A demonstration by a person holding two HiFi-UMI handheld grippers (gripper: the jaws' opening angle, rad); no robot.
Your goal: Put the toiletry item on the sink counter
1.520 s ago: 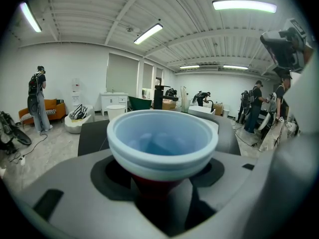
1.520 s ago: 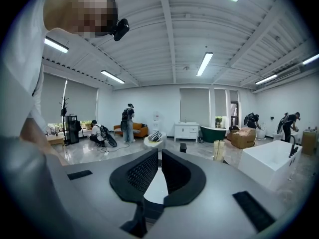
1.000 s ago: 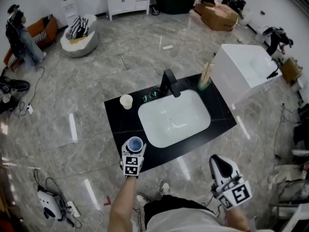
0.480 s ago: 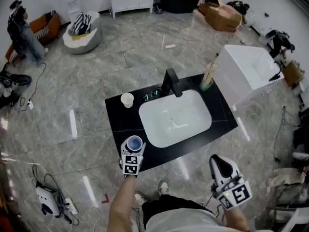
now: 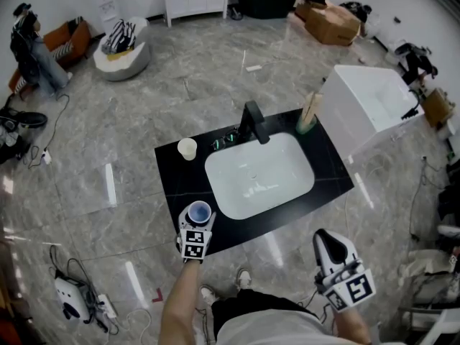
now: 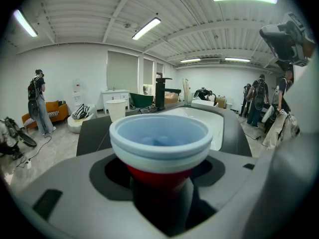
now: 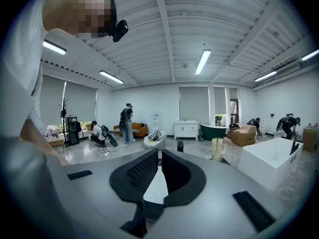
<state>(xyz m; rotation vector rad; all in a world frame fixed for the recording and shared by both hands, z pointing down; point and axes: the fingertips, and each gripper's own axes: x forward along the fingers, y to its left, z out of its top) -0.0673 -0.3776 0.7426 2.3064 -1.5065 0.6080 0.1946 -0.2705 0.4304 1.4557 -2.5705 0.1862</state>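
Left claw (image 5: 199, 221): we held the cup (image 5: 200, 212) in it, the jaws closed on the red lower part and the pale blue rim standing above them.
Right claw (image 7: 158, 158): its jaws met at the tips with nothing between them; it hung off the front right corner of the counter (image 5: 180, 185), touching nothing.
Cup's place: upright at the counter's front edge, near the front left corner and just left of the basin (image 5: 259, 175). We could not tell whether its base touched the black surface.
Other things: a paper cup (image 5: 187, 149) stood near the back left corner, the tap (image 5: 253, 123) at the back edge behind the basin, and a green holder (image 5: 307, 121) with sticks at the back right corner. All were well apart from our cup.
Step in hand: we judged it the setting-down, with the cup at its spot but not yet let go.
Progress: nearly done, by our reckoning; only the release was left.
Next move: we would need the base flat on the counter, then the jaws opened evenly and the claw drawn straight back towards us.
Risk: the front edge was close, so a nudge on the way out could tip the cup to the floor.
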